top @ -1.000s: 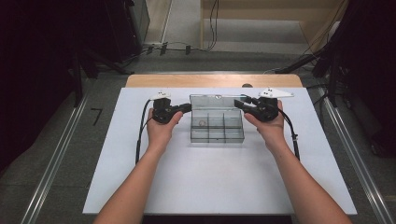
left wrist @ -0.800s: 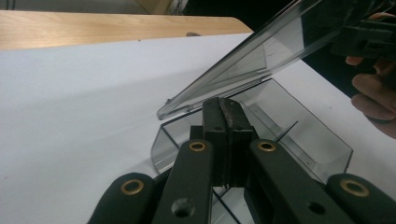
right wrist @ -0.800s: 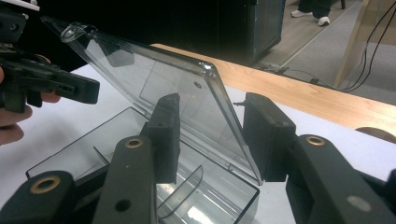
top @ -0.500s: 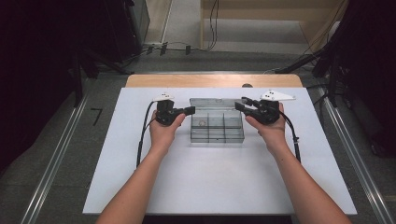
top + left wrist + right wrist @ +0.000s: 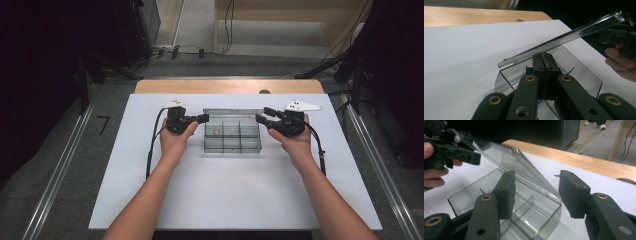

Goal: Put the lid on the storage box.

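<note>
The clear compartment box (image 5: 232, 136) serves as the landmark; it sits on the white board (image 5: 225, 200), in the board's far half, midway between the two hands.

Nearest, on the person's side of the box: two bare forearms come in from the bottom of the high view, one towards each end of the box.

Left of the box: left hand (image 5: 174, 142) carries the left gripper (image 5: 200, 118), pointing at the box's left end. In the left gripper view its jaws are pressed flat together right at the box's left wall (image 5: 506, 80). Whether they pinch that wall or merely meet above it I cannot tell; the pads are clenched with no visible gap.

Right of the box: right hand (image 5: 295, 142) carries the right gripper (image 5: 262, 116) at the box's right end. In the right gripper view its jaws stand apart, having just been opening, and span the near corner of the box without pressing on it; released.

Box itself: dividers visible inside, and a small ring-like item (image 5: 216, 132) in the left compartment. The clear lid (image 5: 564, 40) is raised, tilted up off the body.

Beyond the box: a strip of bare wooden tabletop (image 5: 225, 86), then grey floor with cables (image 5: 190, 50).
</note>
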A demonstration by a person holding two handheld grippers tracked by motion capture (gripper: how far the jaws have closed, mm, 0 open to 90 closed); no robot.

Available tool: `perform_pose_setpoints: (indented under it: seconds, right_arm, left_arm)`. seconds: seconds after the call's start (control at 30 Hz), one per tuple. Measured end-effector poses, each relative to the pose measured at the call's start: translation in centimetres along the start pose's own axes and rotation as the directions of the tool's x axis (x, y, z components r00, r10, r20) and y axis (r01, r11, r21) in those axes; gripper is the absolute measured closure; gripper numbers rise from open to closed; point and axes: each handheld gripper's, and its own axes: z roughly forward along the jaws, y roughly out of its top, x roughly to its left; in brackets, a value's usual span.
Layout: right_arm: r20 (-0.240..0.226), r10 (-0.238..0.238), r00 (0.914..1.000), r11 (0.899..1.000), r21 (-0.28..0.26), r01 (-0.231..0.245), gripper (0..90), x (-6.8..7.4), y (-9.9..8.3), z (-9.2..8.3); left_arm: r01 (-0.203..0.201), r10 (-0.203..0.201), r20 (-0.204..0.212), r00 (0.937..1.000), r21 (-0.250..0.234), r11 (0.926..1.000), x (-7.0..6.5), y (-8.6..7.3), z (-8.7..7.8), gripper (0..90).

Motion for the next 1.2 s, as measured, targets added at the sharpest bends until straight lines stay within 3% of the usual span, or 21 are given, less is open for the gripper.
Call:
perform_pose_setpoints:
  seconds: [0.13, 0.23, 0.37, 0.47, 0.87, 1.2]
  right_arm:
    - [-0.016, 0.009, 0.9998, 1.0, 0.021, -0.008, 55.6, -0.3, -0.9, -0.3]
    - [-0.003, 0.028, 0.9996, 0.999, 0.045, -0.027, 63.1, -0.3, -1.4, -0.3]
    - [0.016, 0.055, 0.9984, 0.996, 0.065, -0.056, 80.2, -0.4, -1.6, -0.1]
    - [0.01, 0.076, 0.9971, 0.994, 0.074, -0.076, 86.6, -0.4, -1.6, 0.1]
    - [0.007, 0.106, 0.9944, 0.992, 0.067, -0.106, 87.8, -0.2, -1.5, 0.2]
    - [-0.003, 0.098, 0.9952, 0.993, 0.06, -0.098, 87.8, 0.3, -1.7, -0.2]
  left_arm:
    - [0.001, -0.001, 0.002, 1.0, 0.0, 1.0, 0.0, 0.0, 0.0, 90.0]
    - [-0.001, 0.001, 0.004, 1.0, 0.0, 1.0, -0.1, 0.0, 0.0, 90.0]
    - [-0.008, 0.008, 0.008, 0.9999, -0.004, 1.0, -0.3, 0.1, 0.0, 90.0]
    - [-0.009, 0.009, 0.012, 0.9999, -0.003, 1.0, -0.4, 0.1, -0.1, 90.0]
    - [-0.016, 0.016, 0.023, 0.9996, -0.009, 0.9998, -0.7, -0.4, -0.3, 90.0]
    - [-0.036, 0.037, 0.027, 0.999, -0.015, 0.9992, -1.2, -0.7, -0.8, 90.0]
